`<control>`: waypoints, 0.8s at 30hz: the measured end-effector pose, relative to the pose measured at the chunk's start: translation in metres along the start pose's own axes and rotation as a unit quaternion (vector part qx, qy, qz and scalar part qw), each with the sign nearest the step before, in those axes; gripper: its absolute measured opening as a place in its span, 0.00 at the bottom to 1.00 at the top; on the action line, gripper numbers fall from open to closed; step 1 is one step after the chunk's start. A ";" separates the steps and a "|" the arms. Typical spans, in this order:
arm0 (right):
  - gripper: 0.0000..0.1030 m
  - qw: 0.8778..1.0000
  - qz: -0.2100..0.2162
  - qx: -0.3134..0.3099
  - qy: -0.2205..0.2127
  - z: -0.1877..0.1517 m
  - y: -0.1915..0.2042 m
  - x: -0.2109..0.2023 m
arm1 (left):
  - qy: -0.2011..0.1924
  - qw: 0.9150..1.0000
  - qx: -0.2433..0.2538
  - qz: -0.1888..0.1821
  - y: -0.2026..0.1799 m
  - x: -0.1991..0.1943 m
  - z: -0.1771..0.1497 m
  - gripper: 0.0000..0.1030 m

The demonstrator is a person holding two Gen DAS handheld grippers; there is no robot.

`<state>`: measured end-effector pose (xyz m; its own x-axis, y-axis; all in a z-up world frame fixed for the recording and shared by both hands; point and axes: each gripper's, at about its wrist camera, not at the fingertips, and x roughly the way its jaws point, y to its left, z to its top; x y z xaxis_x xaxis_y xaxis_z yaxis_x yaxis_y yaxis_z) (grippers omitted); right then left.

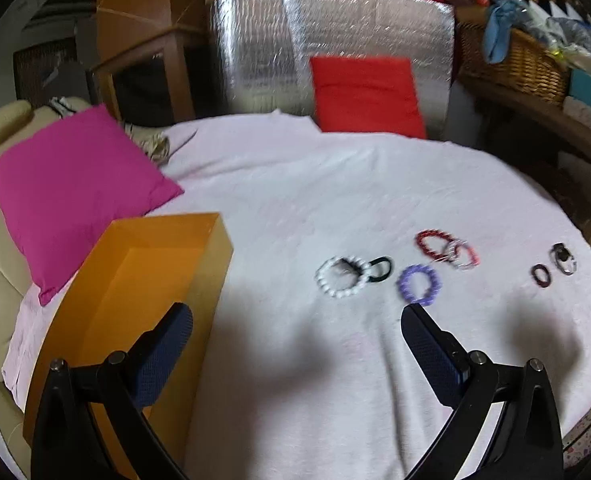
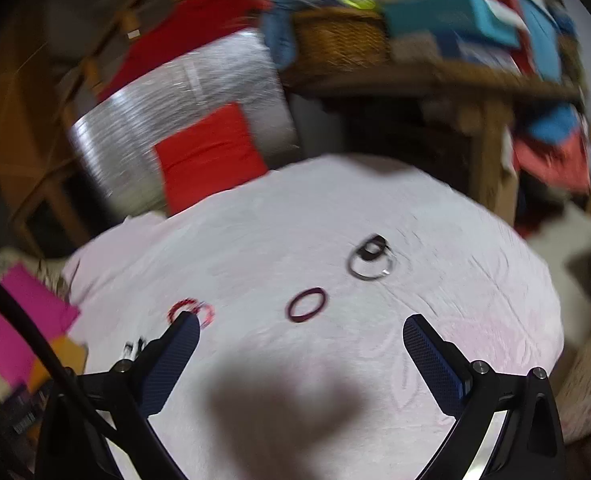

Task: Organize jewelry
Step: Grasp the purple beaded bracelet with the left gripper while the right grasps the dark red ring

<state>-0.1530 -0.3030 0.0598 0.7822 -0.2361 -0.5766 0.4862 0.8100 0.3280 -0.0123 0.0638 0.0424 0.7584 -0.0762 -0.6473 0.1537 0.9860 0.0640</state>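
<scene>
You are at the start: no piece is picked up yet. Both your left tongs (image 1: 295, 320) and your right tongs (image 2: 301, 328) are wide apart and hold nothing.

The jewelry lies on the pink cloth (image 1: 295, 184) over the bench. The white bead bracelet (image 1: 341, 278) and the purple bracelet (image 1: 418, 283) are near the middle. The dark red ring (image 2: 306, 305) and the silver bangle (image 2: 370, 261) lie toward the right edge.

Next, I think you drop one pair of tongs over a bracelet and pinch it. Then you carry it to the orange box (image 1: 163, 256) at the left edge.

The pink pillow (image 1: 71, 192) sits just behind the box. The pieces are thin and flat, so they may slip.
</scene>
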 end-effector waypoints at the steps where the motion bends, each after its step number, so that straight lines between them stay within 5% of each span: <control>1: 0.92 1.000 0.003 0.020 0.009 0.005 -0.011 0.007 | 0.003 1.000 -0.001 0.000 0.002 0.004 0.001 1.00; 8: 0.67 0.994 0.021 0.035 0.100 0.025 -0.018 0.080 | 0.040 0.999 0.012 -0.030 0.002 0.035 0.006 1.00; 10: 0.55 0.992 0.005 0.028 0.124 0.025 -0.012 0.103 | 0.056 0.997 0.020 -0.042 -0.001 0.047 0.007 1.00; 18: 0.33 0.984 -0.068 0.010 0.167 0.019 -0.011 0.176 | 0.091 0.993 0.027 -0.064 0.003 0.084 0.009 0.98; 20: 0.31 0.981 -0.064 0.006 0.183 0.014 -0.007 0.189 | 0.093 0.993 0.028 -0.071 0.001 0.089 0.011 0.90; 24: 0.06 0.979 -0.099 -0.039 0.172 0.009 0.006 0.196 | 0.100 0.989 0.029 -0.107 -0.010 0.097 0.012 0.69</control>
<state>0.0072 -0.3491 -0.0448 0.4915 -0.2096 -0.8453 0.5734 0.8084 0.1330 0.0670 0.0443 -0.0118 0.5647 -0.2450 -0.7881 0.3373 0.9400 -0.0505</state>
